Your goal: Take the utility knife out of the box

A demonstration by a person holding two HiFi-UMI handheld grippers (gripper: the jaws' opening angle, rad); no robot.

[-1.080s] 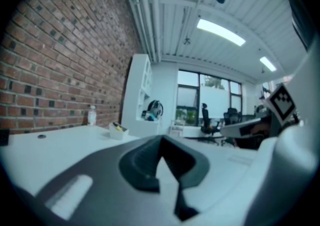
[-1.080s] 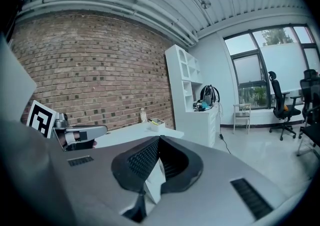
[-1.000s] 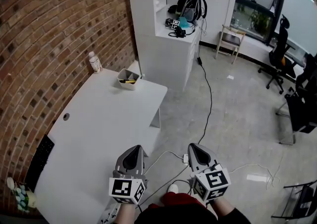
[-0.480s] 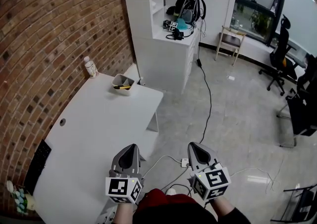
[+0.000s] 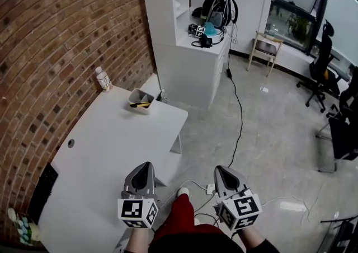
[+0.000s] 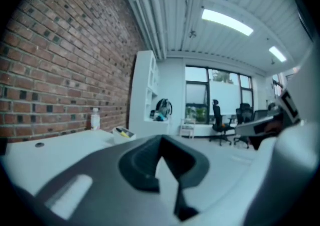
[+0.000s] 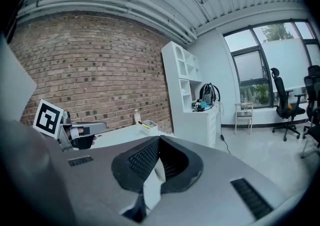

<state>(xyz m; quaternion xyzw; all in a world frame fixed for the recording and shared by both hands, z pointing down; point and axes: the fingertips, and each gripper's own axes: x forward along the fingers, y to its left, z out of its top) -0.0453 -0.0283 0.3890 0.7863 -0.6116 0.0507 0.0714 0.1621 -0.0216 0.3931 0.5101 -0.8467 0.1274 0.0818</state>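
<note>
A small grey box [image 5: 141, 101] stands at the far end of the white table [image 5: 106, 157], with a yellow utility knife [image 5: 141, 104] lying in it. The box is also small and distant in the left gripper view [image 6: 122, 132] and the right gripper view [image 7: 148, 126]. My left gripper [image 5: 143, 167] hangs over the table's near right edge, shut and empty. My right gripper [image 5: 220, 170] is off the table, above the floor, its jaws also together with nothing in them. Both point toward the far box.
A white plastic bottle [image 5: 102, 79] stands by the brick wall, left of the box. A white shelf cabinet [image 5: 190, 50] carries a backpack beyond the table. A cable and power strip [image 5: 210, 190] lie on the floor. A keyboard [image 5: 42, 187] rests at the table's left edge.
The person has stepped forward: a red-trousered leg and a shoe now show between the grippers. Both grippers were carried along level and stayed shut.
</note>
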